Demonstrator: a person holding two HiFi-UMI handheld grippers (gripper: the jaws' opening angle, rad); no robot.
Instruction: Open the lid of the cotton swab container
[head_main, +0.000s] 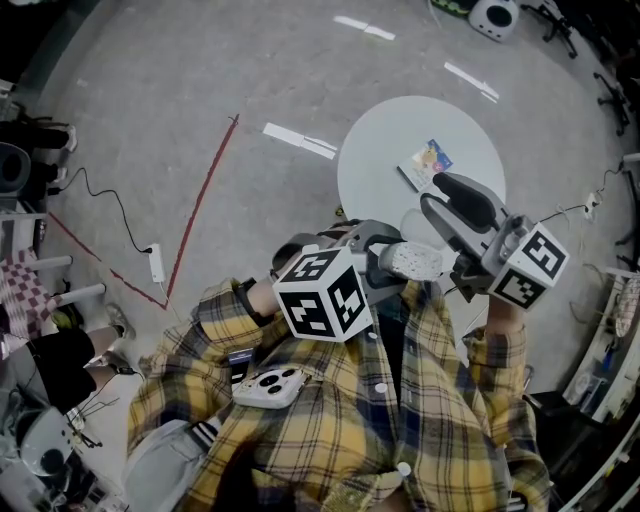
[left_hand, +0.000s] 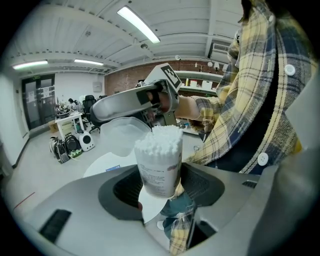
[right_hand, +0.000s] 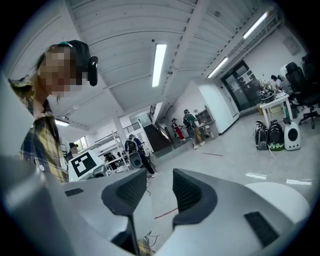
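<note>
My left gripper (head_main: 395, 268) (left_hand: 160, 186) is shut on the cotton swab container (left_hand: 159, 160), a clear tube packed with white swab tips, held upright near my chest. From the head view the container (head_main: 418, 260) shows as a white dotted disc. Its top is uncovered. The translucent lid (left_hand: 120, 134) hangs in the air beside and behind the container, right under a jaw of my right gripper (head_main: 432, 198) (left_hand: 125, 106), which holds it. In the right gripper view the right gripper (right_hand: 157, 192) shows a narrow gap between its pads, and the clear lid is hard to make out there.
A round white table (head_main: 380, 150) stands just beyond my hands, with a small colourful card (head_main: 428, 163) on it. A phone (head_main: 270, 385) rests against my plaid shirt. Red tape (head_main: 200, 200) and a power strip (head_main: 156, 262) lie on the floor at left.
</note>
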